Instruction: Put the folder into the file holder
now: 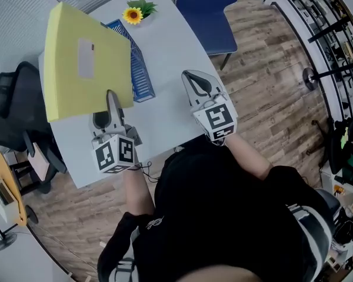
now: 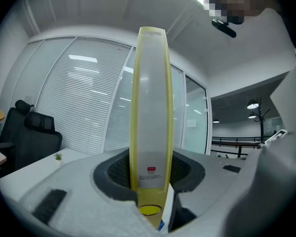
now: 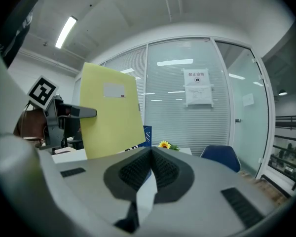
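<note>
Your left hand-held gripper (image 1: 112, 101) clamps the yellow folder (image 1: 85, 60) near the blue file holder (image 1: 140, 69) — your right hand-held gripper (image 1: 196, 82) is closed, empty.

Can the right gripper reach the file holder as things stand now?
Probably yes: the right gripper is empty, and only bare table lies between it and the file holder.

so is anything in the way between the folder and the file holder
Nothing visible. The left gripper holds the folder next to the file holder; the right gripper is off to the side.
</note>
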